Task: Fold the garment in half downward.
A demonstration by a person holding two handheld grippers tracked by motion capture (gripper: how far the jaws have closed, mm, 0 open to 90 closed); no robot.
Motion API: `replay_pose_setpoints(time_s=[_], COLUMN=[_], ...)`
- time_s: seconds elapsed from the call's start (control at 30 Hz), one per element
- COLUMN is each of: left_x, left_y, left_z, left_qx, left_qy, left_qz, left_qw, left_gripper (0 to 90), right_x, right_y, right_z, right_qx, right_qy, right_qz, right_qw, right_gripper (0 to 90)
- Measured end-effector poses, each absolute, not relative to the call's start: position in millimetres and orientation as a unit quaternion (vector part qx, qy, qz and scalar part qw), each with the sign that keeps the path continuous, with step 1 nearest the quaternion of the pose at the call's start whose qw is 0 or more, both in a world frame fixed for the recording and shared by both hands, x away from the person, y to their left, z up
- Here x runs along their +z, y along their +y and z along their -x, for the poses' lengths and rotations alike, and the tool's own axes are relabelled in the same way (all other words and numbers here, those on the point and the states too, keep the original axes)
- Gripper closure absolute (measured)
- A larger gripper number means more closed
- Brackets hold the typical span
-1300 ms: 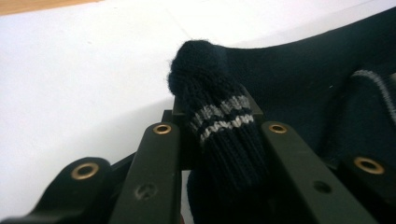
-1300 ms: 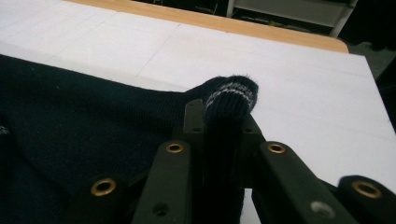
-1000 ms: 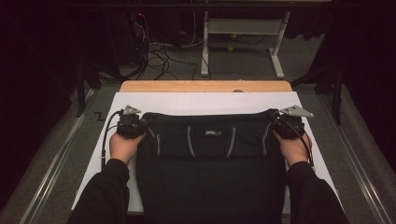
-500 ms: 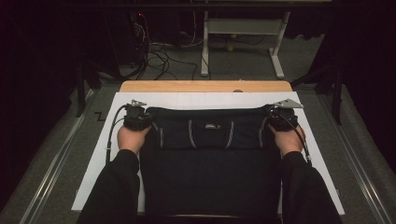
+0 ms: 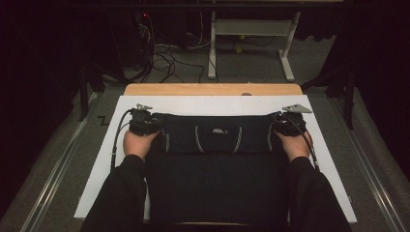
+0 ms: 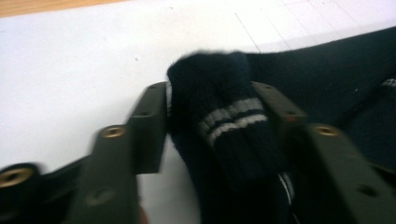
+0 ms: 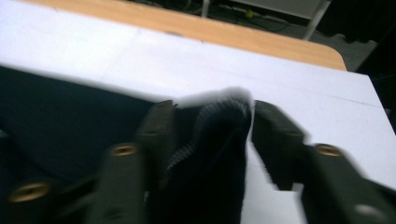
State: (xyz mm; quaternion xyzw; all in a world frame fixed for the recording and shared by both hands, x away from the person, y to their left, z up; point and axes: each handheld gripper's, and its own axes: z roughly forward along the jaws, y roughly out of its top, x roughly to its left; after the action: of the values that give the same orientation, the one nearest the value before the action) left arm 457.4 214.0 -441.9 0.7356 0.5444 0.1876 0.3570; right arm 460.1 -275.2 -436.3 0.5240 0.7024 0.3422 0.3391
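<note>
Navy sweater [image 5: 215, 159] corners in both tongs

a dark knitted garment [image 5: 215, 164] lies spread on the white sheet [image 5: 96, 179] covering the wooden table [image 5: 212, 89]. the left gripper [image 5: 143, 121] sits at its far left corner, the right gripper [image 5: 289, 119] at its far right corner, each apparently pinching a bunched fold.

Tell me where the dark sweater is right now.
In the high view the sweater lies spread on the white mat, centred before the person, its far corners pinched by the left tongs and right tongs.
</note>
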Motion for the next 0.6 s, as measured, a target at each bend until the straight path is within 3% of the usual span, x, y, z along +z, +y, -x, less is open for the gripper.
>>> replay_pose_setpoints(time_s=[0.03, 0.07, 0.1, 0.3, 0.4, 0.6], left_x=[-439.1, -436.6, -433.3, -418.9, -418.2, -424.6], left_y=[215.1, 216.1, 217.7, 225.0, 225.3, 213.7], left_z=[-455.4, -453.3, -450.5, -424.1, -413.3, -386.2], left_qx=[0.186, 0.187, 0.184, 0.177, 0.175, 0.177], left_qy=[0.543, 0.542, 0.540, 0.531, 0.523, 0.497], left_qz=[-0.736, -0.736, -0.736, -0.719, -0.720, -0.735], left_qw=[0.359, 0.360, 0.366, 0.412, 0.420, 0.427], left_gripper=[37.3, 37.3, 34.3, 26.5, 23.1, 12.1], right_x=[-429.5, -429.5, -425.1, -418.9, -418.6, -423.2], right_y=[-277.1, -277.1, -279.0, -285.0, -287.6, -286.1], right_z=[-455.9, -455.9, -451.5, -432.9, -419.1, -394.1], right_qx=[0.356, 0.356, 0.362, 0.386, 0.391, 0.396], right_qy=[0.695, 0.695, 0.695, 0.692, 0.696, 0.713], right_qz=[-0.525, -0.525, -0.525, -0.525, -0.518, -0.499], right_qw=[0.338, 0.338, 0.331, 0.310, 0.306, 0.292], right_gripper=[33.7, 33.7, 25.6, 15.5, 13.3, 0.1])
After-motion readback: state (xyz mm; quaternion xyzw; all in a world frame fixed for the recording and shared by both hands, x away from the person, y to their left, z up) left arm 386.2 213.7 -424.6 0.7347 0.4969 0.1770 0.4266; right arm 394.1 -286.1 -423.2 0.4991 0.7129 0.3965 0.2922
